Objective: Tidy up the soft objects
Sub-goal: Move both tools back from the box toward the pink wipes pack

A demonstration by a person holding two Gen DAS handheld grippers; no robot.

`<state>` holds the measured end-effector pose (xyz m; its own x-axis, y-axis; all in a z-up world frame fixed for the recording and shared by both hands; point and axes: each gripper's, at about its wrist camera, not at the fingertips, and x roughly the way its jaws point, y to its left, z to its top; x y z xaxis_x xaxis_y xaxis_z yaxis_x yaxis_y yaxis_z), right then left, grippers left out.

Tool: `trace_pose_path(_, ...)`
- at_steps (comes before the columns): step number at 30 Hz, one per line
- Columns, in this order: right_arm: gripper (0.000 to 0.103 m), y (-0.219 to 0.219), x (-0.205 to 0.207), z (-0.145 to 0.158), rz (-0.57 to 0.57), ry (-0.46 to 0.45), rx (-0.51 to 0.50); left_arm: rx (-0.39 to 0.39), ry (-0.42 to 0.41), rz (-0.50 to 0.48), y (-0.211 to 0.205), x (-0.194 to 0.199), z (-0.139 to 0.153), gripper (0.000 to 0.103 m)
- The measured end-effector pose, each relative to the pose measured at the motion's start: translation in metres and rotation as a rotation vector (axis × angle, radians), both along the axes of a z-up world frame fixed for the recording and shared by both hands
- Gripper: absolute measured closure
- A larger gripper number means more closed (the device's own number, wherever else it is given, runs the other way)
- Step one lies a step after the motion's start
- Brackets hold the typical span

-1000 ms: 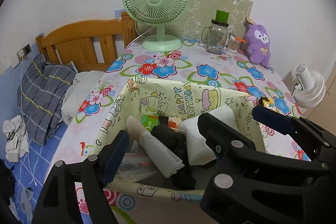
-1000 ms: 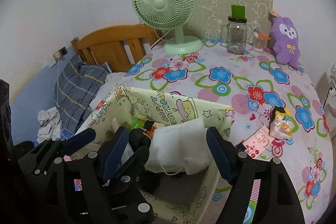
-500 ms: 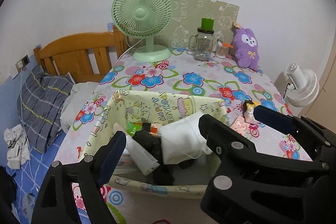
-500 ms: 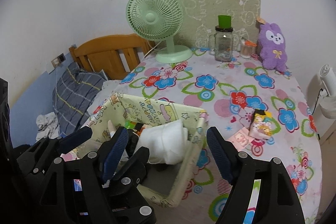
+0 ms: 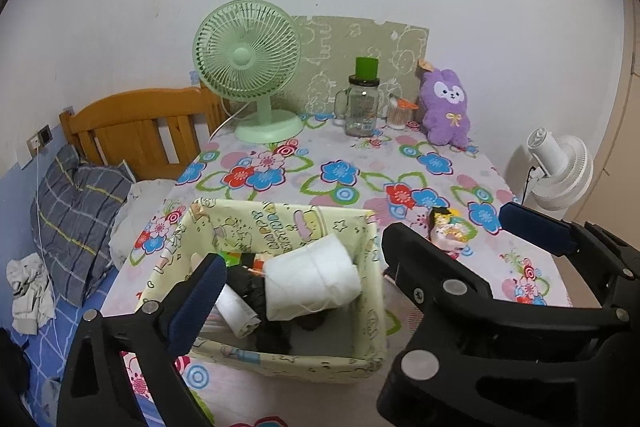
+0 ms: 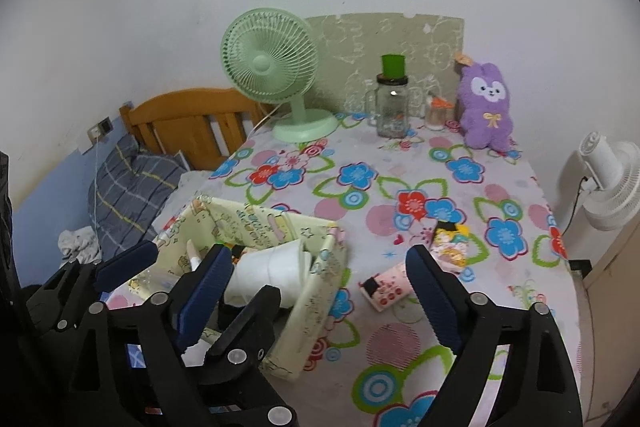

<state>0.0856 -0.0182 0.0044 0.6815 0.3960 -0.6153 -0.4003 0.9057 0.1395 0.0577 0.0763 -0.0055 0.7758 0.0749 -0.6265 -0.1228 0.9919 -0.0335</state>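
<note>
A pale yellow cartoon-print fabric bin point(image 5: 360, 359) point(image 6: 316, 303) stands at the near left of the flowered table. Inside lie a white folded cloth point(image 5: 312, 279) point(image 6: 272, 279), a white roll point(image 5: 236, 311) and black soft items point(image 5: 252, 287). A purple plush bunny point(image 5: 444, 107) point(image 6: 486, 107) sits at the far right by the wall. My left gripper point(image 5: 352, 279) is open and empty above the bin's near edge. My right gripper point(image 6: 320, 291) is open and empty, above the bin's right wall. The right gripper's fingers point(image 5: 536, 231) show at the right of the left wrist view.
A green desk fan point(image 5: 248, 67) point(image 6: 272, 67), a glass jar with green lid point(image 5: 362, 103) point(image 6: 392, 107) and a small cup stand at the back. A small pink packet point(image 6: 386, 289) and a cartoon box point(image 6: 450, 243) lie right of the bin. A white fan point(image 6: 612, 179) stands off the table's right edge; a bed lies left.
Both grippers have pulled back and up from the bin, so it looks smaller and lower. The white cloth stays in the bin. Both stay open.
</note>
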Motion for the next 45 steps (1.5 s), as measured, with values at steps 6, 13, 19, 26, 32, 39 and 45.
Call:
trace_pose_path(6, 0.008, -0.016, -0.005, 0.005, -0.012, -0.012, -0.003, 0.001, -0.005, -0.024, -0.014, -0.002, 0.004, 0.001)
trace_pose_path(13, 0.003, -0.034, -0.009, 0.010, -0.046, -0.042, -0.008, 0.024, -0.040, -0.027, -0.031, -0.007, 0.009, 0.000)
trace_pose_path(19, 0.001, -0.050, -0.012, 0.013, -0.068, -0.054, -0.009, 0.016, -0.042, -0.052, -0.046, -0.006, 0.011, 0.000)
trace_pose_path(26, 0.000, -0.070, -0.012, 0.012, -0.094, -0.057, -0.025, 0.017, -0.029, -0.080, -0.067, -0.003, 0.009, 0.000)
trace_pose_path(32, 0.000, -0.085, -0.012, 0.007, -0.119, -0.065, -0.040, -0.004, -0.005, -0.096, -0.080, -0.001, 0.001, 0.000)
trace_pose_path(39, 0.000, -0.102, -0.007, -0.008, -0.101, -0.033, -0.025, -0.032, 0.031, -0.126, -0.095, 0.005, -0.012, 0.000)
trace_pose_path(45, 0.000, -0.115, -0.002, -0.020, -0.149, -0.027, -0.032, -0.047, 0.054, -0.129, -0.106, 0.014, -0.025, 0.000)
